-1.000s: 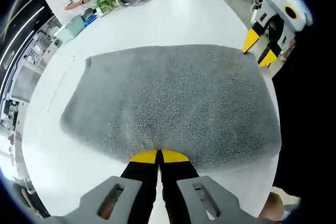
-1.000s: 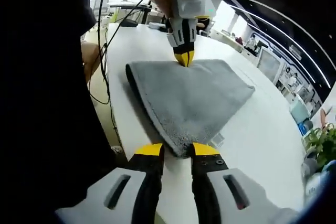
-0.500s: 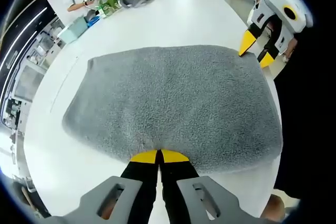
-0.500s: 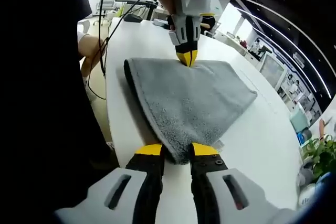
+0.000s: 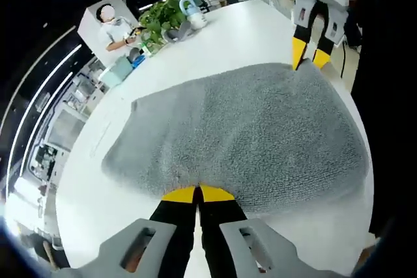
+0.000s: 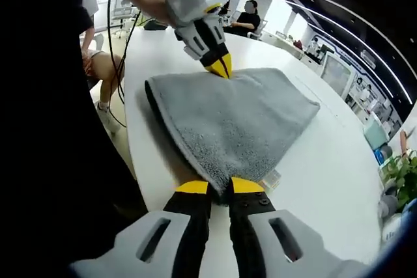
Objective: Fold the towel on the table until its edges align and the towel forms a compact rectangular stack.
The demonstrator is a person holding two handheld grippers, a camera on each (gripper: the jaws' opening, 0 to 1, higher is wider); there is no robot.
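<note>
In the left gripper view we see the gray towel lying spread on the white desk, close to the near edge. Our left gripper has its yellow tips pressed together on the near edge of the towel, so it is pinching the cloth. Half a second ago the towel lay flatter in this view; now the whole picture has tipped, because our hand has moved. At the far left corner of the desk stands a green plant, and a person sits beside it. On the right, the right gripper now stands more upright at the far right corner of the towel.

In the right gripper view the left gripper pinches the towel at its far edge, and it has leaned over since before. Our right gripper now has its tips closed on the near towel corner; earlier they stood wider apart. A small label peeks out just right of them.
</note>
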